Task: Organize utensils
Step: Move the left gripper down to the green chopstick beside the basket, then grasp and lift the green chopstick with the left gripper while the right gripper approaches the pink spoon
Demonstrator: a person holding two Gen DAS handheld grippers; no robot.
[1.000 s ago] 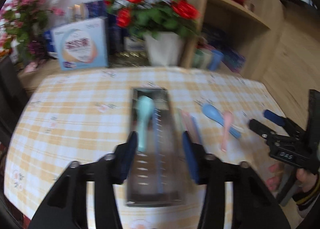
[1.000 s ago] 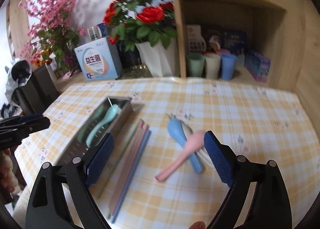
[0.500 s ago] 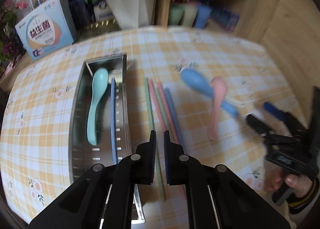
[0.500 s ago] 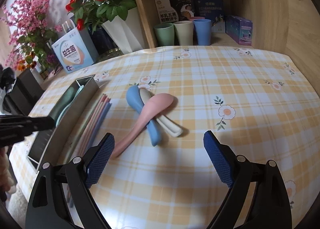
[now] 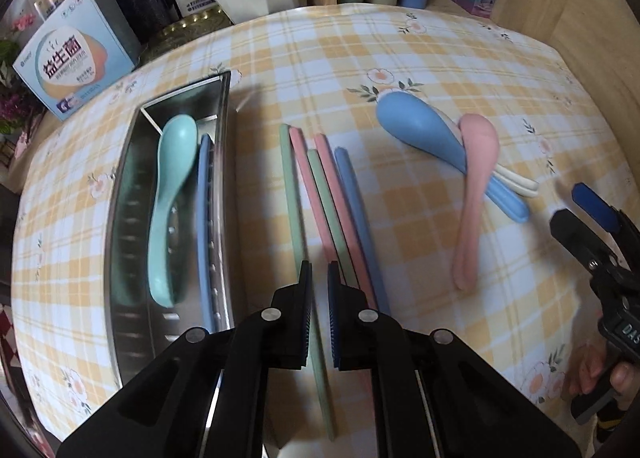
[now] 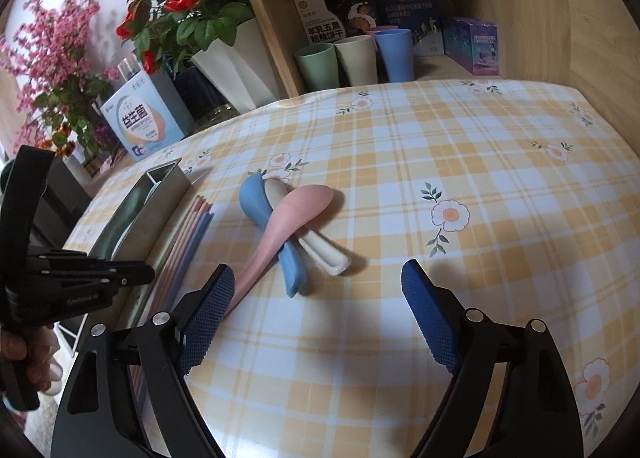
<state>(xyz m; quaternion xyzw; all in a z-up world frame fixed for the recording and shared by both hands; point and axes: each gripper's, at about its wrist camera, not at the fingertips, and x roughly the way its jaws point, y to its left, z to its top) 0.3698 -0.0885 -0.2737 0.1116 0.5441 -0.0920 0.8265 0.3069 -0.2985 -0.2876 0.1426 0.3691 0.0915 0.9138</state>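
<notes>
Left wrist: left hand-held gripper point(image 5: 319, 290) nearly closed around a green chopstick point(image 5: 308, 270); right hand-held gripper point(image 6: 318, 294) wide open, empty

The checked tablecloth point(image 5: 400, 58) carries a steel tray point(image 5: 120, 194), loose chopsticks point(image 5: 352, 198) and crossed spoons point(image 6: 288, 218).

cream spoon point(image 5: 516, 182) mostly under blue spoon point(image 5: 424, 130), green chopstick point(image 5: 294, 194) partly behind jaws
</notes>
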